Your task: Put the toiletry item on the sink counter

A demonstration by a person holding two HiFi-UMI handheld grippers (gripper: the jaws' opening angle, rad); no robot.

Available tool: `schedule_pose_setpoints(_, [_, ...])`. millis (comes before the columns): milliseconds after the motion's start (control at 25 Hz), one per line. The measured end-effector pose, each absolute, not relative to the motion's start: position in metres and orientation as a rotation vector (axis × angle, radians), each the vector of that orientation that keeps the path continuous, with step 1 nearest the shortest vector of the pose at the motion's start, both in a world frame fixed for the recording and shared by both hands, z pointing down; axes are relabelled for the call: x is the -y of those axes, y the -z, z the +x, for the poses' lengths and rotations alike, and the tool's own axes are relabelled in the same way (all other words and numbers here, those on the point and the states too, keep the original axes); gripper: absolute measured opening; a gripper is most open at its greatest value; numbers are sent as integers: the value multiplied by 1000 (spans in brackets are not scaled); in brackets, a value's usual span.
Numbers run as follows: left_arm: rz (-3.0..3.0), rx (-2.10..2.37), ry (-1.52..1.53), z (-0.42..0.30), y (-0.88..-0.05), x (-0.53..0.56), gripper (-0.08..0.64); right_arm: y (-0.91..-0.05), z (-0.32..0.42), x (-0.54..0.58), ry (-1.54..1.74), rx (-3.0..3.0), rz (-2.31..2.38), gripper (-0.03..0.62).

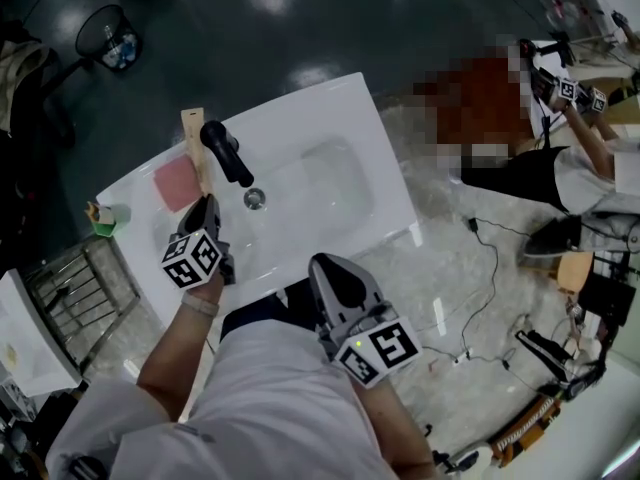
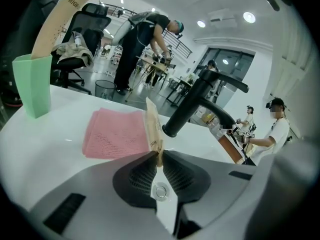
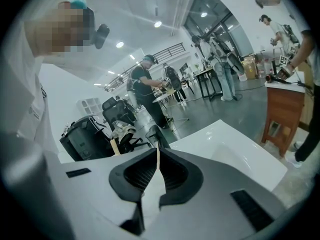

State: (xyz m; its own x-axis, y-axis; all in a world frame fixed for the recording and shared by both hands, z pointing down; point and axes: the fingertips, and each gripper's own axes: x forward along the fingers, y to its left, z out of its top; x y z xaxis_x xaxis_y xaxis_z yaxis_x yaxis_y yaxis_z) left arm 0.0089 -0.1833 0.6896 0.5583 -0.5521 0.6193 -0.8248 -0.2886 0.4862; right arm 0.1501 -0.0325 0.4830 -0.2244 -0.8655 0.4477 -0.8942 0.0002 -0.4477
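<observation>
**Head view:** left gripper (image 1: pixel 207 208) holds the near end of a tan packet (image 1: pixel 193 146). The packet reaches out over the counter (image 1: pixel 330 108), between the pink cloth (image 1: pixel 176 181) and the faucet (image 1: pixel 227 153). Right gripper (image 1: pixel 330 268) is at the counter's front edge.

**Left gripper view:** jaws pinch the packet edge-on. Only this view shows its print, and a second packet (image 2: pixel 65 14) in a green cup (image 2: pixel 32 84).

**Right gripper view:** jaws pressed together, empty.

Head view: left gripper (image 1: pixel 207 203) out ahead on a bare left forearm (image 1: pixel 172 353), tilted downward. Its fingers (image 2: pixel 140 171) are pinched on the lower end of a flat tan packet (image 2: pixel 153 129). The right gripper (image 1: pixel 328 266) is close to the torso, fingers together, nothing between.
</observation>
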Motion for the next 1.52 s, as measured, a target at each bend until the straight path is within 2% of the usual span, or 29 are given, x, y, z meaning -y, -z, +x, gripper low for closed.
schedule_pose_setpoints(400, [1976,1097,-450,23,-703,183,80,-485,158,30,-1053,2172,1943,28])
schedule_pose_setpoints(960, [1976,1089,-443,28,-701,182,229,-482,162,24,-1034,2174,1956,28])
schedule_pose_setpoints(1440, [2082,1107,-410,17,-645,174,227,-463,154,22,-978,2268,1908,28])
schedule_pose_setpoints(1520, [2109,1110,-397,15,-632,172,195,-460,151,24,-969,2295,1887,28])
